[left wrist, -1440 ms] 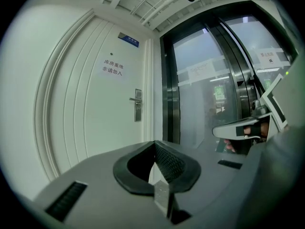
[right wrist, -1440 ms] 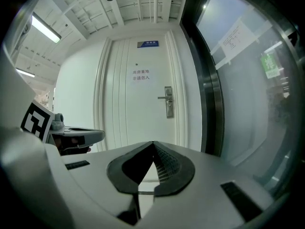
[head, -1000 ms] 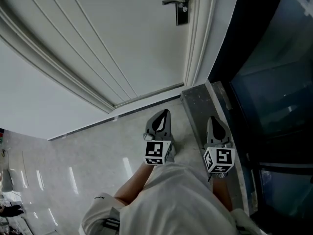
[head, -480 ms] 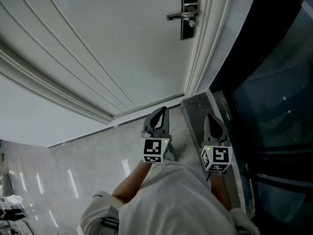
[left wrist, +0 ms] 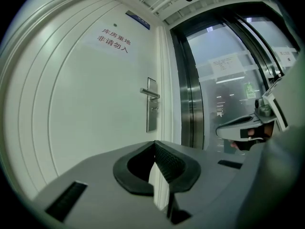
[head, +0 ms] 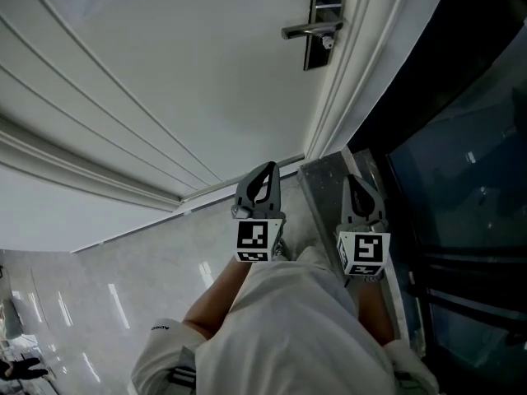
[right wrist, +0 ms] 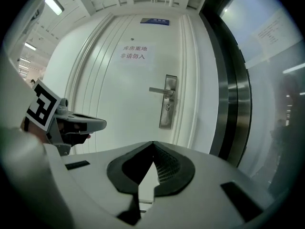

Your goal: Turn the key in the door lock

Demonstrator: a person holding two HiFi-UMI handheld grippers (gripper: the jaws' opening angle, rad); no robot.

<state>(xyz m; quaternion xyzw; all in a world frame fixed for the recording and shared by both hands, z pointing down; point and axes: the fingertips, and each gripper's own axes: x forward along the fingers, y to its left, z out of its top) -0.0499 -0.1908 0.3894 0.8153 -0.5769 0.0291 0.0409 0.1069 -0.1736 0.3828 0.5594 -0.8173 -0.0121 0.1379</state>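
Note:
The white door (head: 189, 72) carries a dark lock plate (head: 318, 19) with a silver lever handle (head: 306, 30). A small key (head: 328, 43) sits just under the lever; in the right gripper view the key (right wrist: 167, 107) is tiny. My left gripper (head: 268, 168) and right gripper (head: 354, 179) are held side by side, well short of the door. Both point level towards it. The left gripper (left wrist: 155, 145) is shut and empty, and so is the right gripper (right wrist: 153, 145). The lock plate (left wrist: 151, 104) stands ahead, far beyond the jaws.
A door frame (head: 350, 64) and a dark glass wall (head: 461, 138) with a metal post (left wrist: 190, 94) stand right of the door. A stone sill (head: 329, 179) runs along the floor under the right gripper. A printed notice (right wrist: 133, 52) hangs on the door.
Both grippers have moved forward together towards the door. The lock plate and lever have come lower and larger in the head view. Both stay shut.

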